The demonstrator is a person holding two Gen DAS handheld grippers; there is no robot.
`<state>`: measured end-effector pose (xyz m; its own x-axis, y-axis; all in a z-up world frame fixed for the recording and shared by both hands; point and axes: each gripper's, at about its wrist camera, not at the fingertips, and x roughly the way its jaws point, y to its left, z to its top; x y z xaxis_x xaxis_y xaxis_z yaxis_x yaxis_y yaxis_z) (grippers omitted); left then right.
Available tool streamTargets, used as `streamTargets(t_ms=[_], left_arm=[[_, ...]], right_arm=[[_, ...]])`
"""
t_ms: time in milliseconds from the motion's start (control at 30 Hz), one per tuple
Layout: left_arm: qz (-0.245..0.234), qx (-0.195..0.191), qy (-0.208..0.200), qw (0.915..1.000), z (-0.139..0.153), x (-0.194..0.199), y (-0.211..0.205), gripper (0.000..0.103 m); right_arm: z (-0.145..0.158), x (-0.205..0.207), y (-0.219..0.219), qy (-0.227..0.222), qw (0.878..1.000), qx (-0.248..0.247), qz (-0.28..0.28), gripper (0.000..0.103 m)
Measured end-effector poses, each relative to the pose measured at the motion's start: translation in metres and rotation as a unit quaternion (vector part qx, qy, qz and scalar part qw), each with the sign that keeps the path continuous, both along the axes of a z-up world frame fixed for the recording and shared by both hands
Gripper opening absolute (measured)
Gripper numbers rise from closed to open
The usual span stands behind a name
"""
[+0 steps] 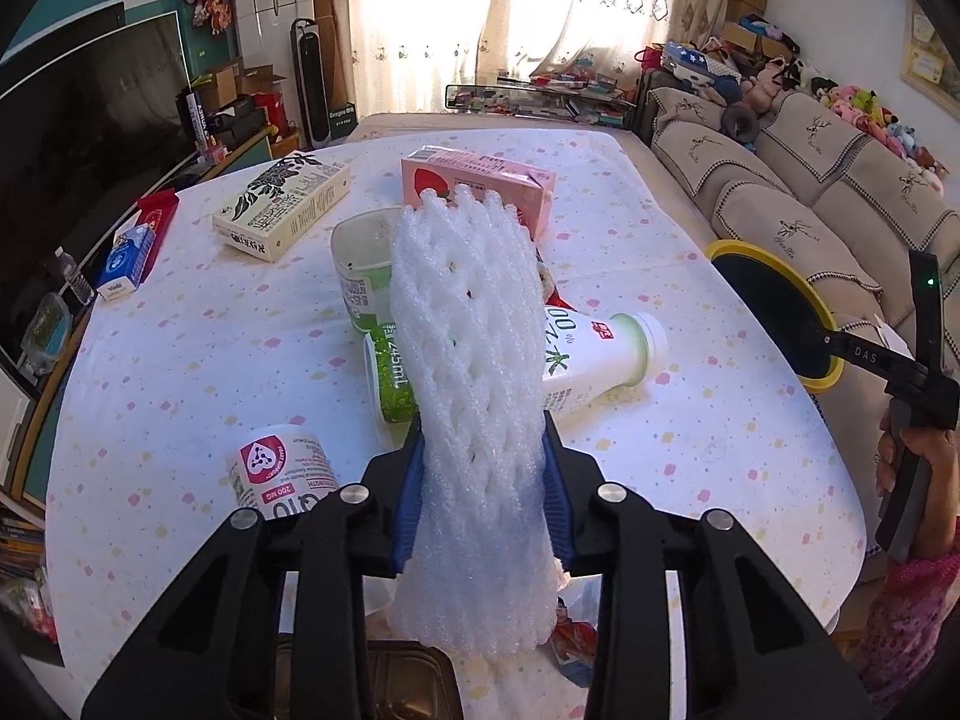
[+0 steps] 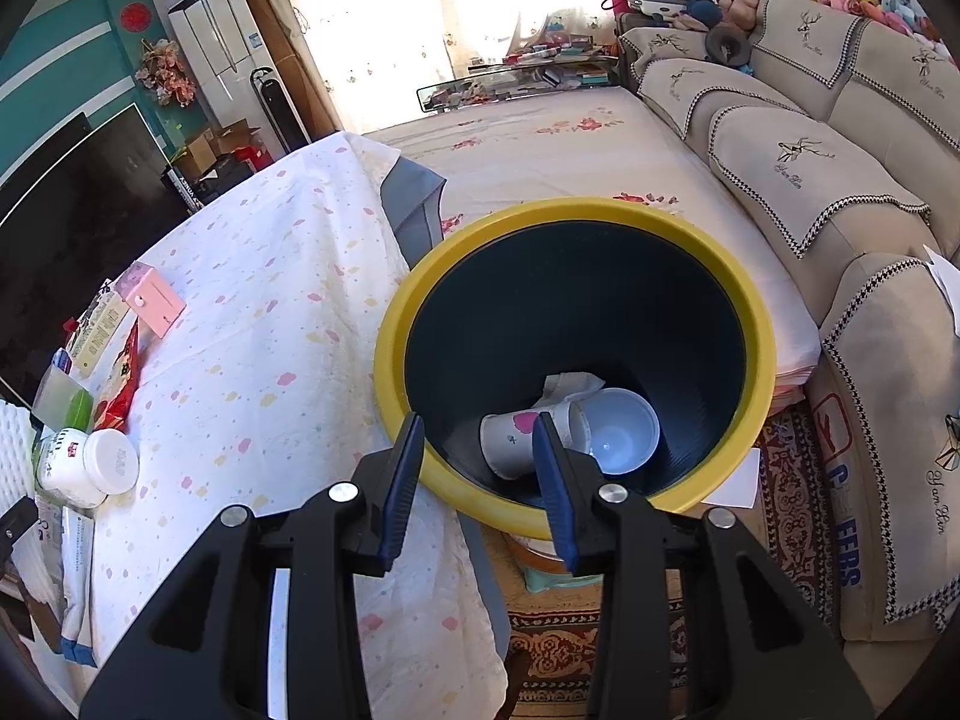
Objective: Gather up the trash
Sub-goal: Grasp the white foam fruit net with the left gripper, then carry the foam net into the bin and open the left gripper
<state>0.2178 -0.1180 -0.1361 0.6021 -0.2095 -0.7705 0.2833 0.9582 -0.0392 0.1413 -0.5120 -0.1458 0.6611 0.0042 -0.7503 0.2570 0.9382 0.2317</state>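
My left gripper is shut on a white foam fruit net, held upright above the table. Behind it lie a white bottle, a green-labelled cup, a pink carton, a cream carton and a small supplement jar. My right gripper is open and empty over the near rim of the yellow-rimmed dark bin. A paper cup and a white bowl-like cup lie in the bin. The bin also shows in the left wrist view.
The table has a white spotted cloth. A beige sofa stands right of the bin, a patterned rug below it. A TV and shelf are left of the table. A blue-white packet lies at the table's left edge.
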Motion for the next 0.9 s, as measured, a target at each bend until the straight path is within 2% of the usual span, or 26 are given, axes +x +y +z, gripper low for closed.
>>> streamTargets(t_ms=[200, 400, 533, 633, 900], left_arm=[[-0.011, -0.007, -0.032, 0.9994, 0.026, -0.013, -0.003, 0.03], [-0.048, -0.018, -0.047, 0.9975, 0.045, -0.018, -0.03, 0.03], [-0.083, -0.025, -0.044, 0.9953, 0.05, -0.011, -0.067, 0.03], [-0.112, -0.027, -0.04, 0.9925, 0.051, -0.005, -0.098, 0.03], [-0.18, -0.035, -0.016, 0.9829, 0.043, 0.021, -0.198, 0.03]], right_arm=[[0.007, -0.008, 0.001, -0.01, 1.0, 0.001, 0.0, 0.036], [0.012, -0.019, -0.005, -0.021, 1.0, -0.006, -0.009, 0.04], [0.015, -0.029, -0.016, -0.027, 0.999, -0.013, -0.02, 0.043], [0.016, -0.038, -0.025, -0.03, 0.999, -0.02, -0.032, 0.054], [0.011, -0.058, -0.057, -0.032, 0.997, -0.026, -0.067, 0.063]])
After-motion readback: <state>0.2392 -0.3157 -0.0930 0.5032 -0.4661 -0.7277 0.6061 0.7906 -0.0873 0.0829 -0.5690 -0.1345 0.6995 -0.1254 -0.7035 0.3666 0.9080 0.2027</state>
